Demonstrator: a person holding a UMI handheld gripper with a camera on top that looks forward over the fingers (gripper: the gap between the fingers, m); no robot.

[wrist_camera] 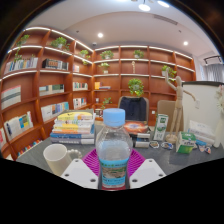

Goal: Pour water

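A clear plastic water bottle (113, 150) with a light blue cap and a pale label stands upright between my gripper's (113, 170) two fingers. Both pink pads (93, 163) press against its sides, so the gripper is shut on it. The bottle appears lifted above the grey table (35, 160). A white mug (57, 158) sits on the table to the left of the bottle, its mouth open upward. The bottle's base is hidden between the fingers.
A stack of books (73, 127) lies behind the mug. Small boxes and packets (178, 140) and a green carton (160, 127) crowd the table at the right. A chair (133, 107) and curved bookshelves (60, 70) stand beyond the table.
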